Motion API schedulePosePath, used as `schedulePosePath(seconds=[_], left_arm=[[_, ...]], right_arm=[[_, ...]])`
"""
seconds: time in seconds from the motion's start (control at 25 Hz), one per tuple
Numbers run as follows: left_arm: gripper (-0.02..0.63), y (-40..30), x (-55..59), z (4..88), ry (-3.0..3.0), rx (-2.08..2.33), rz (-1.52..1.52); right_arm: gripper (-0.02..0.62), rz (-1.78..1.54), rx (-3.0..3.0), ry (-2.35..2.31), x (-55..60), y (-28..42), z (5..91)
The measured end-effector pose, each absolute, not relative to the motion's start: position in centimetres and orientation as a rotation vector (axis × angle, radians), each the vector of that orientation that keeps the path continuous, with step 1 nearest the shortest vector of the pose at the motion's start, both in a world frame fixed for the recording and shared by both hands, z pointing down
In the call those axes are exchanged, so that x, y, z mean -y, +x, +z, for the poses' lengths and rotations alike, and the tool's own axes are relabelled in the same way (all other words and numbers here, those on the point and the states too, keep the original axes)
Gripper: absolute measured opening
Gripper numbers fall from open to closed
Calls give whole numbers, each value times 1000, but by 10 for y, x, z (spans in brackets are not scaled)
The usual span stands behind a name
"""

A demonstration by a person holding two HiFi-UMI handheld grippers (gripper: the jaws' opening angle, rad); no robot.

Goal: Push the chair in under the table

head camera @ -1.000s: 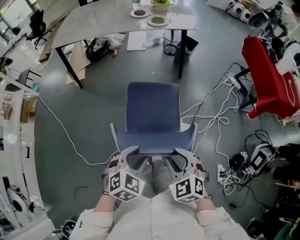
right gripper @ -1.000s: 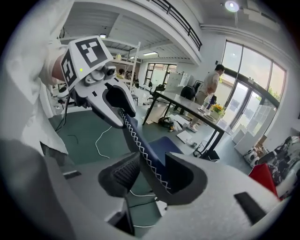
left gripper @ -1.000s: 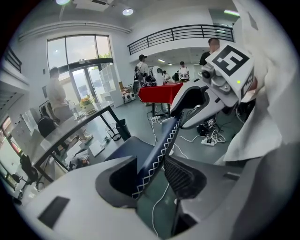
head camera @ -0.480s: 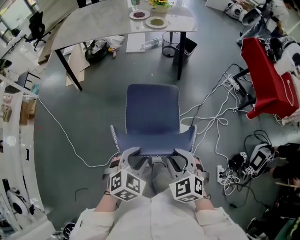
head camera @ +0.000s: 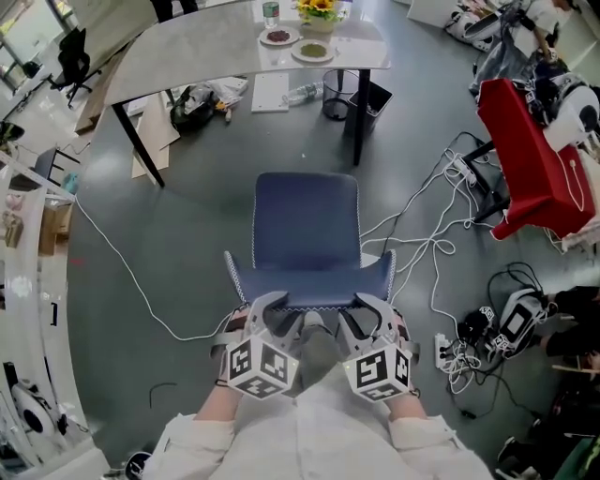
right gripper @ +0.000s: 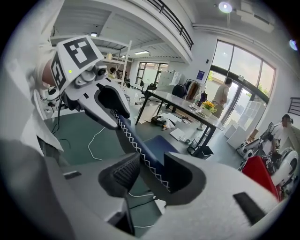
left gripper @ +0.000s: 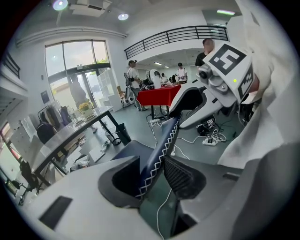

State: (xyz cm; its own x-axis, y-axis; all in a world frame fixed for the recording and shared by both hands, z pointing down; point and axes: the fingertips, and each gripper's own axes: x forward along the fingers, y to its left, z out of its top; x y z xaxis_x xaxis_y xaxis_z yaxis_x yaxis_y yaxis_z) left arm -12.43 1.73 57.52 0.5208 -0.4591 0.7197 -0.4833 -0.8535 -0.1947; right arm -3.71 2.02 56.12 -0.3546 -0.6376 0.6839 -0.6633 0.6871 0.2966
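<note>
Ahead: table [head camera: 197,47]; chair [head camera: 307,225] before it, apart; left tool [head camera: 274,309], right tool [head camera: 366,307] abreast astride chair's top edge.

The chair [head camera: 307,225] hides its legs (apparently under the seat).

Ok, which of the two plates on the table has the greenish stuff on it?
The right-hand plate in the head view, just below the yellow flowers and nearer the chair. The other plate, to its left, holds something dark reddish.
</note>
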Motion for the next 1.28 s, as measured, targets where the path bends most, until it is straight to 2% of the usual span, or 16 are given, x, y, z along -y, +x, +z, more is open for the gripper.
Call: schedulePosePath(seconds=[0.68,1.28], left_arm=[[160,-126,-14,574,2735,798,1277],[168,-140,76,573,2746,841,1273]], right_arm=[[137,49,2055,999,-16,-39,561],[137,15,2069,1041,71,-53,559]])
